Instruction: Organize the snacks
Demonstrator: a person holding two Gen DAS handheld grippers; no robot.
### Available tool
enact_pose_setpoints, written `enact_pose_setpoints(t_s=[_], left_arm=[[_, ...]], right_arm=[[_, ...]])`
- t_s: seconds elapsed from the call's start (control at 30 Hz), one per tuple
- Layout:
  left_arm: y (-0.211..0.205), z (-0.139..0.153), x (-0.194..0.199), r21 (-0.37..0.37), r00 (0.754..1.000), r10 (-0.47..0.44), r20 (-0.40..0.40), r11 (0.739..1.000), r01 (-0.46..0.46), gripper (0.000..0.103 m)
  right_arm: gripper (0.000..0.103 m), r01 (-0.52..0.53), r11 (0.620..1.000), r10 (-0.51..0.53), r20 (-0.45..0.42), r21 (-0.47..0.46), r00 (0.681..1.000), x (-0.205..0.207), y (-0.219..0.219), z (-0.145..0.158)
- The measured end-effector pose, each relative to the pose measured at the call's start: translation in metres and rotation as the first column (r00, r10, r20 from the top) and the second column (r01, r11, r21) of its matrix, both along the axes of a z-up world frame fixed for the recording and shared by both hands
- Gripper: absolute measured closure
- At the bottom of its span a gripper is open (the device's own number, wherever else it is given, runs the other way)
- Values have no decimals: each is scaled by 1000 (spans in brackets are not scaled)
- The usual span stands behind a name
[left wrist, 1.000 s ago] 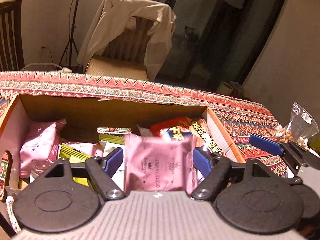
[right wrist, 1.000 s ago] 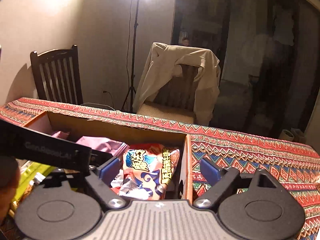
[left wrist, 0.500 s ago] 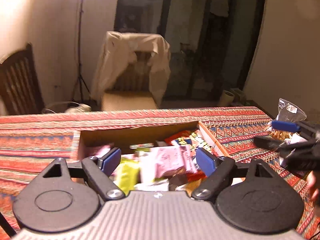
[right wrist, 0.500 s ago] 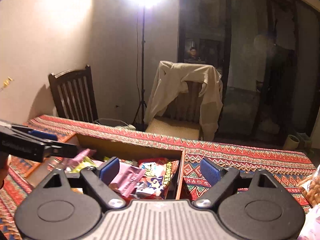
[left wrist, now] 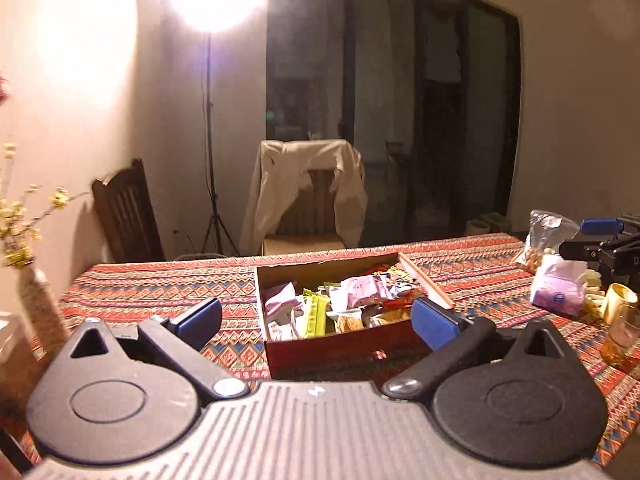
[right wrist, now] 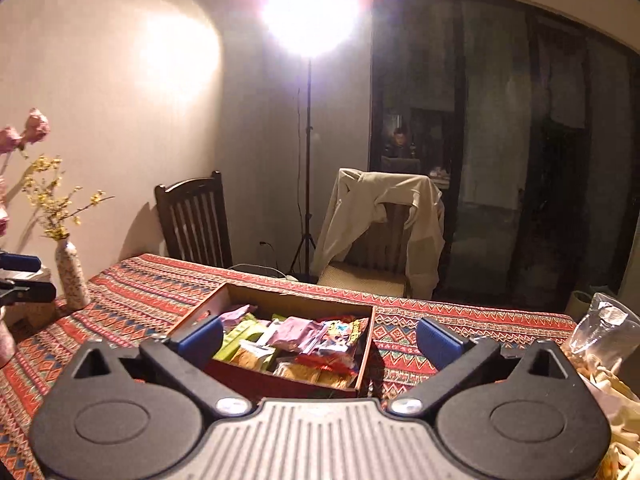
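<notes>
A red-brown cardboard box sits mid-table on the patterned cloth, filled with several snack packets. Among them are a pink packet, a green packet and a red and blue bag. My left gripper hovers well back from the box, its jaws opening wide with nothing held between them. My right gripper hangs likewise above the box's near side, its jaws opening, nothing gripped. Each gripper shows at the edge of the other's view.
A patterned vase with yellow flowers stands at the table's left end. At the right end lie a clear bag of nuts, a pale purple packet, a cup and a glass. Two chairs stand behind the table.
Both grippers have drawn back and up from the box. The left one has let go of the pink packet, which now lies in the box. Both jaws stand wider.
</notes>
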State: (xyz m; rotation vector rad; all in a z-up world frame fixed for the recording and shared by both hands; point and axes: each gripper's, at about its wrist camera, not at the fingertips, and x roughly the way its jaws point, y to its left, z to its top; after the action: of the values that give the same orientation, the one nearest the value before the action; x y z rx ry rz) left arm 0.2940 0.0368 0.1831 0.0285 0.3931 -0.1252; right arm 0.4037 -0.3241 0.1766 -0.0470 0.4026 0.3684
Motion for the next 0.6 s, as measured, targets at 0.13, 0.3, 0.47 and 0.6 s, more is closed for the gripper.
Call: enact_pose_setpoints(t_s=[0.13,0.3,0.47,0.6], left_arm=[[-5,-5,-67,-20,999,-8,43,1000,9,0],[-13,-32,-141,-13,998,-7,67,1000,8,0],[-16,-66,-205,-8,995,16,96,1000,-15,0],[-17,-92,-241,-29,994,36,104,999,-33,0]], right_arm=[[0,-13,1000,12,26,5,1000,-64,-5,0],[0,-29,999,27,41,36,999,-143,-11,-20],[0,-18,999,15,73,43,997,-221,-11,-47],[0,-29,999,25,91,44,996,-278,-8,-67]])
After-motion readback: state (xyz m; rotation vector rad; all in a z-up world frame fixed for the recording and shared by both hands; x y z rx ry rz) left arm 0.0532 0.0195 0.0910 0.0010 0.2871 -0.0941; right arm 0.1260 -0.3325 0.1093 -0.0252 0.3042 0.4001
